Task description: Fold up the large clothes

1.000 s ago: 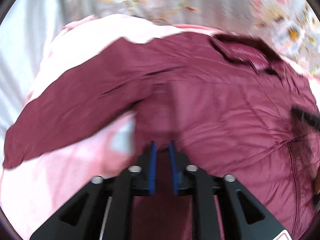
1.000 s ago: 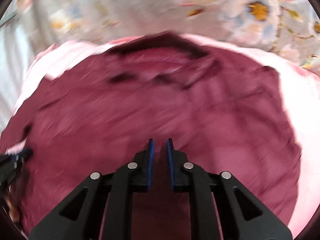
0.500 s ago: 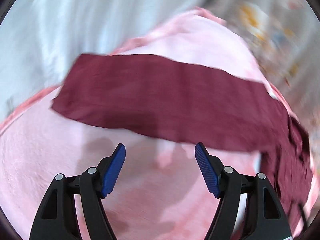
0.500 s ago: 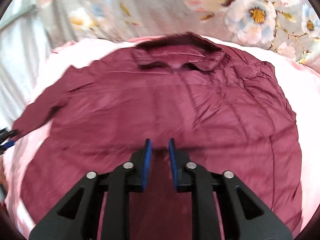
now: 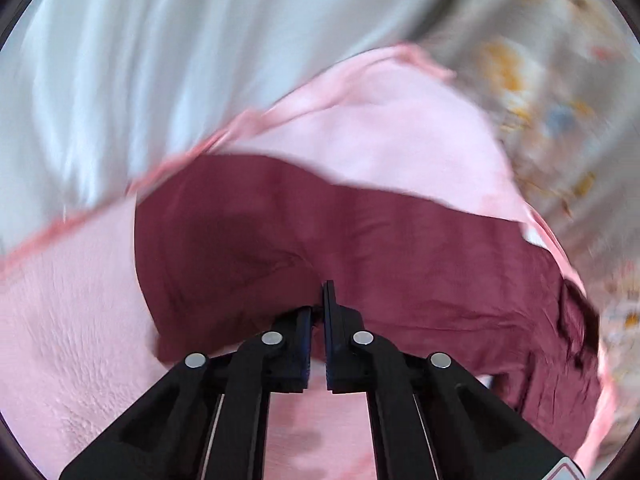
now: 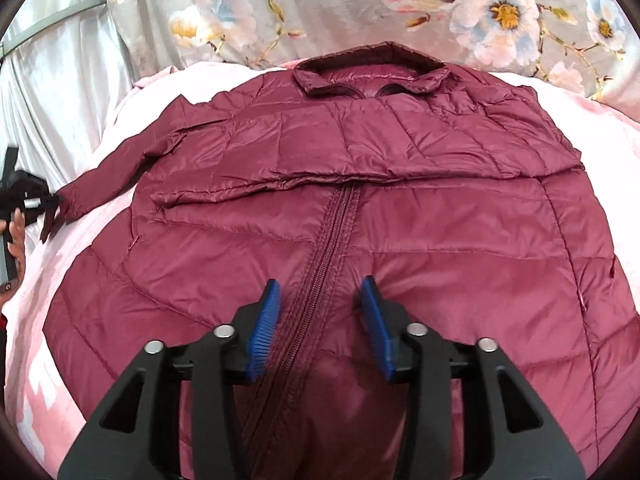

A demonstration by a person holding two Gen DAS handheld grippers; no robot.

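On the pink blanket (image 6: 592, 120) covering the bed, a maroon quilted jacket (image 6: 440, 220) lies front side up, collar (image 6: 368, 68) toward the floral bedding (image 6: 500, 12) and zipper (image 6: 332, 240) running down the centre toward the camera. Directly above the lower front of the jacket, the right hand-held gripper (image 6: 320, 316) points down at the fabric with its jaws apart, one blue pad on each side of the zipper line; nothing is clamped between them, and the jaws have just been opening. At the far left edge of the right wrist view, the left hand-held gripper (image 6: 44, 200) sits at the cuff end of the jacket's outstretched sleeve (image 6: 116, 172), with part of a hand (image 6: 16, 240) visible behind it. Within the left wrist view, the left hand-held gripper (image 5: 318, 312) has its jaws clenched, having just closed, and the maroon sleeve (image 5: 360, 248) fabric meets the fingertips and stretches away to the right across the blanket (image 5: 380, 132); the grasp is on the sleeve end. Pale curtain-like fabric (image 5: 140, 60) fills the background, blurred.
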